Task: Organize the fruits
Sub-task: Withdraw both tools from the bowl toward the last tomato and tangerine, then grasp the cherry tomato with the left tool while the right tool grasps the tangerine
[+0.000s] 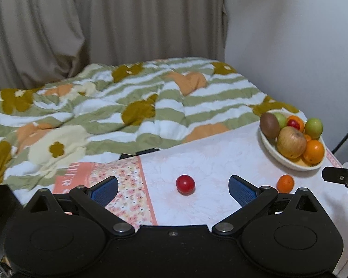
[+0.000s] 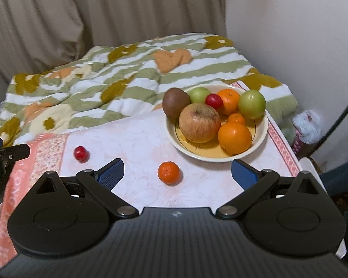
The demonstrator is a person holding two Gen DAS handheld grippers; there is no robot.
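A floral cloth-covered table [image 2: 132, 136] stands before a striped quilt [image 1: 99, 106]. The cream bowl [image 2: 262, 136] holds 8 fruits. Left gripper [image 1: 173, 186] and right gripper [image 2: 177, 173] both gape wide, empty. A small orange [image 2: 169, 172] and red fruit [image 1: 185, 184] lie loose on the cloth.

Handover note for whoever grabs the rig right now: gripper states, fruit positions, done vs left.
Left gripper: open, empty, lined up on the small red fruit that lies loose on the tablecloth.
Right gripper: open, empty, with the small orange on the cloth between its fingers, not yet gripped.
Bowl, at the far right of the table, already holds a kiwi, an apple, two green fruits, three oranges and one small red fruit.
Done: most fruit is in the bowl.
Left: probably the two loose pieces go into the bowl.
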